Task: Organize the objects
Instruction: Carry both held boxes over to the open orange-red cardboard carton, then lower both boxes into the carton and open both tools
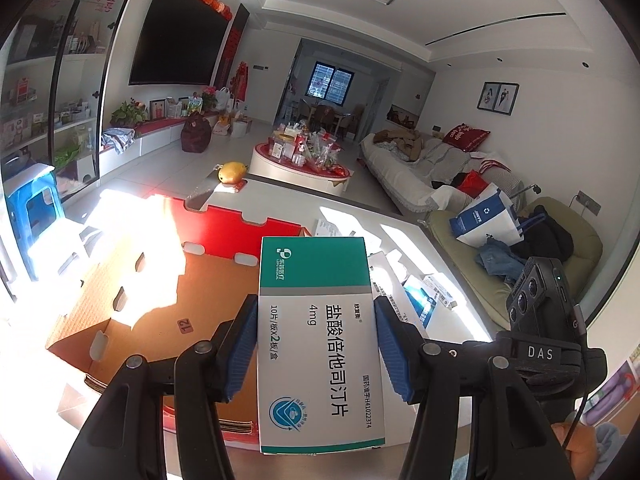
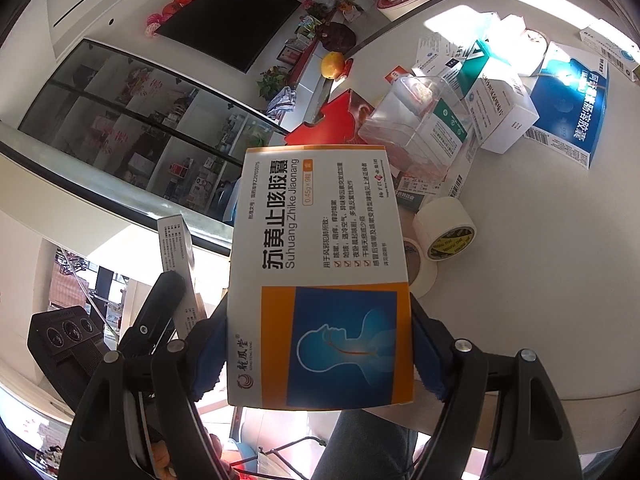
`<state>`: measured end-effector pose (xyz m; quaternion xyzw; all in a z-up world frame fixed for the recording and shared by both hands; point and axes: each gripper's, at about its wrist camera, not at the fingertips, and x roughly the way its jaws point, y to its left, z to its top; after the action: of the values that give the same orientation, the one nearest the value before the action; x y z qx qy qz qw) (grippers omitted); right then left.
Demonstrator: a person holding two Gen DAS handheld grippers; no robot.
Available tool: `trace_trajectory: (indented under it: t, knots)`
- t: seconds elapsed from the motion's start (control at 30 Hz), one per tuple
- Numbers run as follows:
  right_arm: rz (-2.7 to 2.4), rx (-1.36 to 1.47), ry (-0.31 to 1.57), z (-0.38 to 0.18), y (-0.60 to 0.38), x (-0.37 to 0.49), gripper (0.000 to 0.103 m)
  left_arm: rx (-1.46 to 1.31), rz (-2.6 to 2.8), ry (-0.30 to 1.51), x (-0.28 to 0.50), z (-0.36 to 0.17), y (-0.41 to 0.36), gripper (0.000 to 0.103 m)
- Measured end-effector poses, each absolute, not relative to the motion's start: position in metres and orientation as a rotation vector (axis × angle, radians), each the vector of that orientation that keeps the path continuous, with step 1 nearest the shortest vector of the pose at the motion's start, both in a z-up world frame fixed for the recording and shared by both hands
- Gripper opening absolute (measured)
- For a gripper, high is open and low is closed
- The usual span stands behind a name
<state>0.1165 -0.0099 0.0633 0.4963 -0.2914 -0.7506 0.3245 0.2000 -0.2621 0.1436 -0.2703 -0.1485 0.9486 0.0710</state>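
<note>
A: What does the left tool (image 1: 316, 350) hold?
B: A green-and-white medicine box (image 1: 318, 340), pinched between its blue pads above an open cardboard carton (image 1: 160, 300) on the white surface (image 1: 404, 232).
A: And the right tool (image 2: 320, 354)?
B: It clamps an orange-and-blue capsule box (image 2: 320, 276) near tape rolls (image 2: 444, 228); more medicine boxes (image 2: 500, 108) lie farther off.

Sunlit lounge: sofa (image 1: 416, 160), wall television (image 1: 180, 36).
</note>
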Motion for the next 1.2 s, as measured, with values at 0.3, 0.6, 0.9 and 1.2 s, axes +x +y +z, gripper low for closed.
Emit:
trace_trajectory:
  t: [0.3,0.6,0.9,1.2]
  knots:
    - [-1.946,1.222,-0.704,0.077,-0.037,0.102,0.078,-0.945,2.917,-0.476,0.188,0.12,-0.312,0.061]
    - [-1.897,1.259,-0.58,0.064,-0.102,0.07,0.078,-1.125,2.917,-0.489,0.145,0.088,-0.337,0.061]
    - [-2.013,1.213,-0.558,0.074,-0.076,0.063,0.086,-1.301,2.866,-0.451,0.115,0.066,-0.339,0.072]
    - [-2.528,1.336,-0.786,0.051,0.092,0.053,0.094,-1.09,2.727,-0.105,0.083,0.138,-0.244,0.098]
